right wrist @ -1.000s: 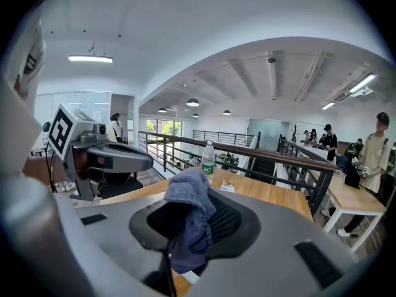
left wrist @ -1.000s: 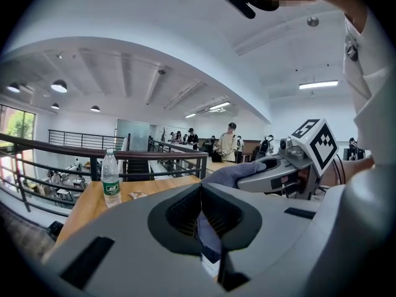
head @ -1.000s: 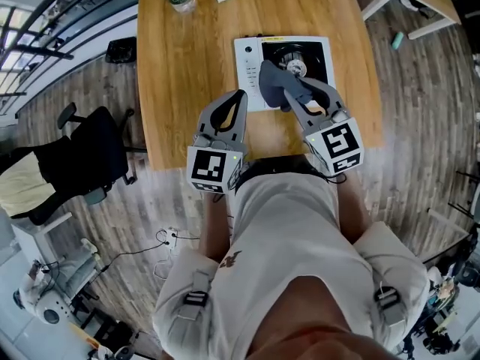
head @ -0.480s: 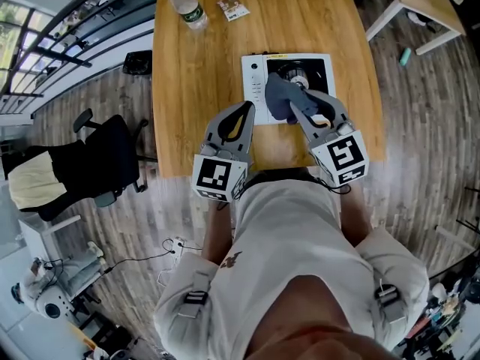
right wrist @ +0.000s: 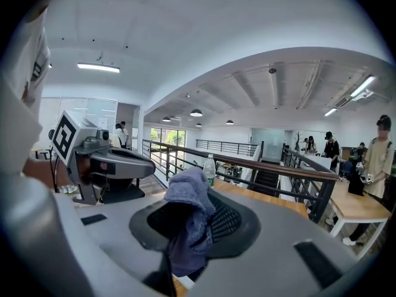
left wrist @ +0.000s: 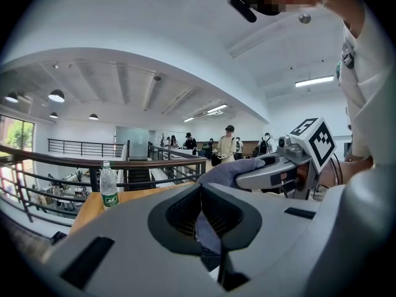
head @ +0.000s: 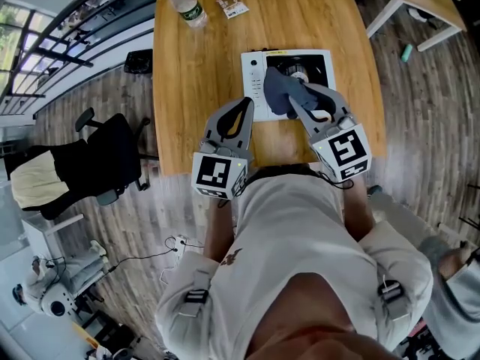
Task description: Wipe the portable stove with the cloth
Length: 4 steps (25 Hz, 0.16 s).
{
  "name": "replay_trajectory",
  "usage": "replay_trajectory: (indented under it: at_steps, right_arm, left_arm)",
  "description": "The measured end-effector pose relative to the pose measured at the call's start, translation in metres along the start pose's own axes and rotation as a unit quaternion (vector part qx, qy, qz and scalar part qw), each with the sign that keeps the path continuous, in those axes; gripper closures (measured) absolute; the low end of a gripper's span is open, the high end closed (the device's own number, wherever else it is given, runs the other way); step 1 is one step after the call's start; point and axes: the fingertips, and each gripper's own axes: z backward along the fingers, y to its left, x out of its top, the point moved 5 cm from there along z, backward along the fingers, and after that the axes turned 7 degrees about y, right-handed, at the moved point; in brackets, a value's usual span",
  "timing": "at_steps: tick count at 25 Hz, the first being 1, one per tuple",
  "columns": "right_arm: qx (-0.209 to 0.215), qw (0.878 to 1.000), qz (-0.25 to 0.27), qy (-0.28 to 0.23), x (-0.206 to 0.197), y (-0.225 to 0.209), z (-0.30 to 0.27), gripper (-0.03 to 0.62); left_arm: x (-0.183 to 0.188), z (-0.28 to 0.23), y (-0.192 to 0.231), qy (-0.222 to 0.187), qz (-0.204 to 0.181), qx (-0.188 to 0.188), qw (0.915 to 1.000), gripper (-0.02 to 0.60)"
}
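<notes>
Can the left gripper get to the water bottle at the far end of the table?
Probably yes. Only bare table lies between the left gripper and the water bottle; the portable stove sits off to the right. It's a long stretch, and the shut fingers must open.

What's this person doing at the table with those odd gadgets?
A person holds a pair of tongs in each hand. The right tongs are clamped on a grey-blue cloth, held over the portable stove on the wooden table. The left tongs are closed and empty, beside the stove.
</notes>
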Motion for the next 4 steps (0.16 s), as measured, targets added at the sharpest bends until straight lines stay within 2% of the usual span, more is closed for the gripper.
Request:
replay_trajectory:
  at_steps: [4]
  right_arm:
    - [-0.004, 1.000, 0.001, -0.001, 0.0004, 0.0054, -0.0002, 0.486]
  left_arm:
    - [0.0000, 0.0056, 0.0001, -0.003, -0.001, -0.002, 1.0000, 0.561]
